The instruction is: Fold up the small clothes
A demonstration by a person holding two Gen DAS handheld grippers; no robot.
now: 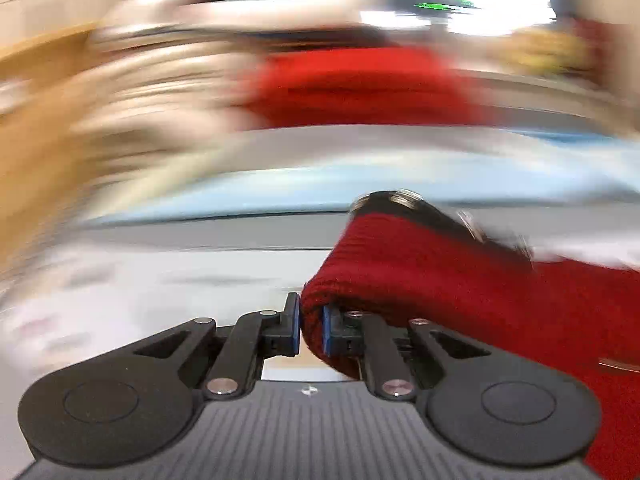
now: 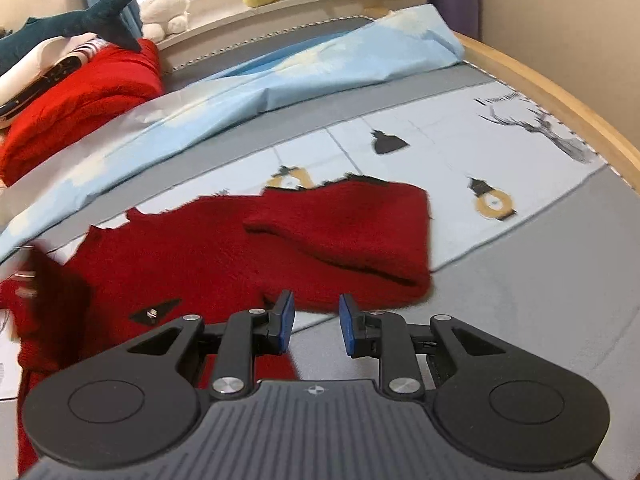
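The dark red sweater (image 2: 248,256) is lying on the bed (image 2: 520,280) just ahead of the right gripper (image 2: 314,322), one sleeve already folded across, so I'd guess it's partway done. The left gripper (image 1: 311,330) is clamping its edge; the right one's jaws are sitting apart, holding nothing. Counting one sweater, two grippers.

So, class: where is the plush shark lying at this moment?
In the right wrist view, the plush shark lies at the upper left, on top of the bright red blanket, beside a white teddy near the windowsill.
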